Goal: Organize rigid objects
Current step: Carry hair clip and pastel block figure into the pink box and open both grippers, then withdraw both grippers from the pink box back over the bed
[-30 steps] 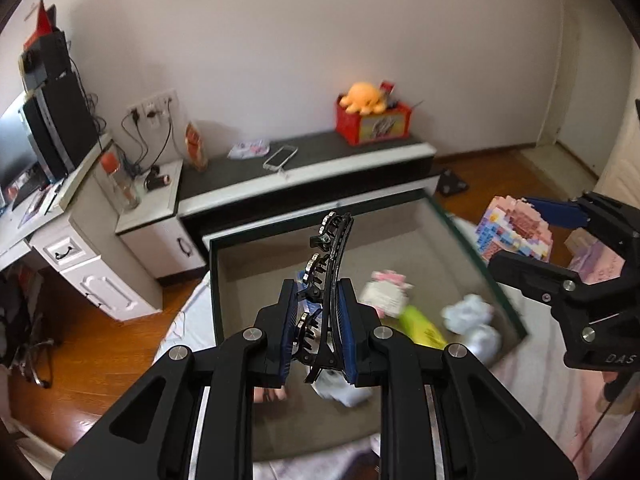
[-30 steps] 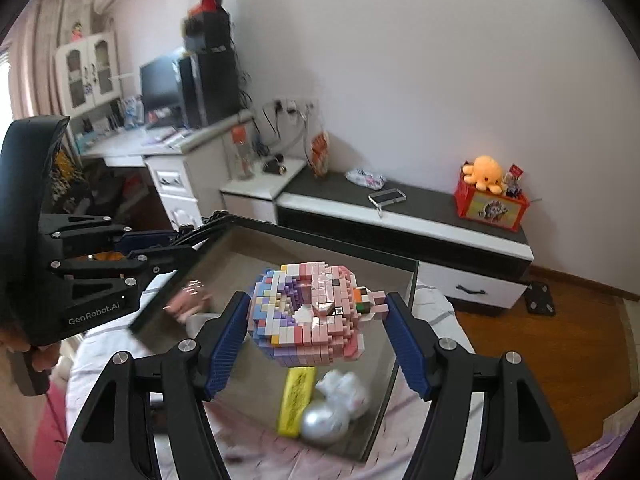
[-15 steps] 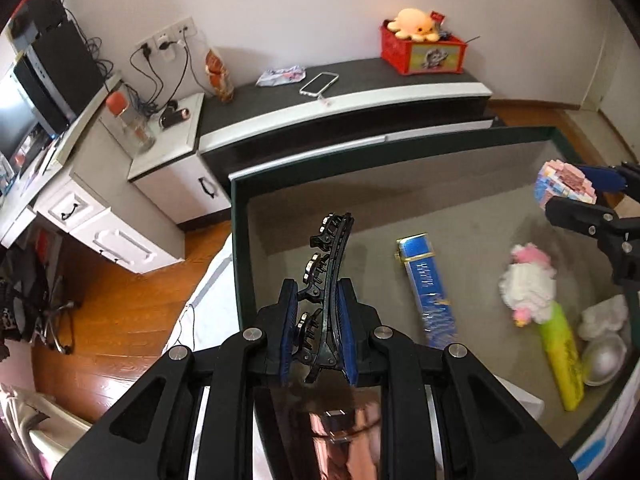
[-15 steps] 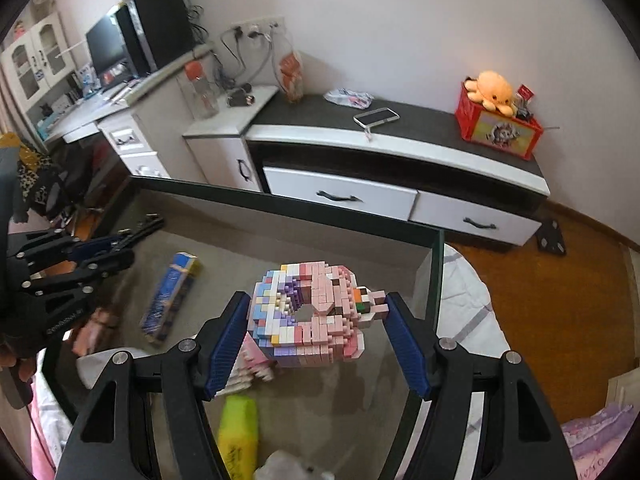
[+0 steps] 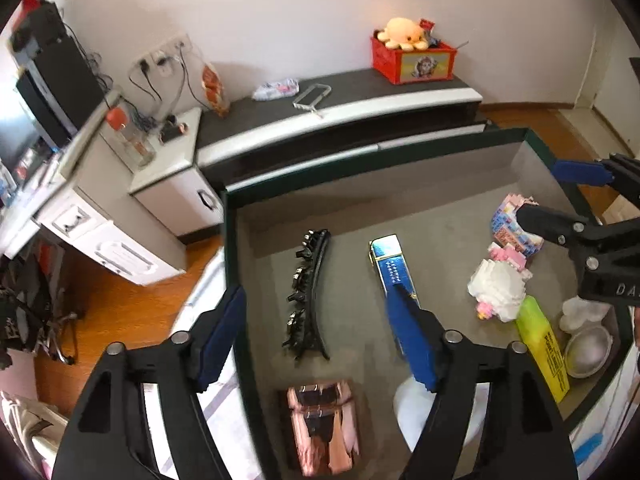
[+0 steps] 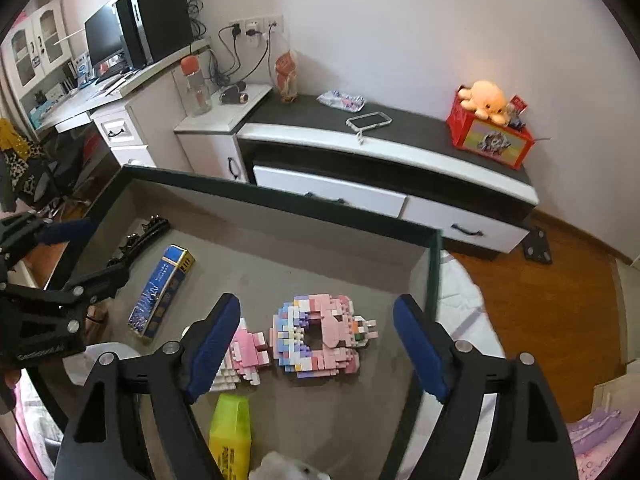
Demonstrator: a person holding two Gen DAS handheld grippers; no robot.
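A grey storage box with a dark green rim [image 5: 230, 264] [image 6: 280, 197] holds the objects. The black hair clip [image 5: 306, 294] lies on its floor at the left, free of my left gripper [image 5: 316, 340], whose jaws are opening above it. The pastel brick donut [image 6: 316, 336] rests on the floor at the right, between the opening jaws of my right gripper [image 6: 316, 348] but untouched. A pink-and-white brick figure [image 5: 500, 288] [image 6: 244, 356], a blue-and-gold box [image 5: 394, 272] [image 6: 160, 292], a yellow highlighter [image 5: 542, 344] [image 6: 230, 436] and a rose-gold clip [image 5: 324, 424] also lie inside.
A silver half-ball [image 5: 588, 350] and a white lump [image 5: 582, 312] sit in the box's right corner. Behind the box stands a low black-and-white cabinet [image 6: 392, 152] with a red toy box [image 6: 490, 138]. Wooden floor [image 6: 536, 316] lies to the right.
My left gripper has let go of the black hair clip, which now lies on the box floor. My right gripper has released the brick donut onto the floor. Both jaws have widened.
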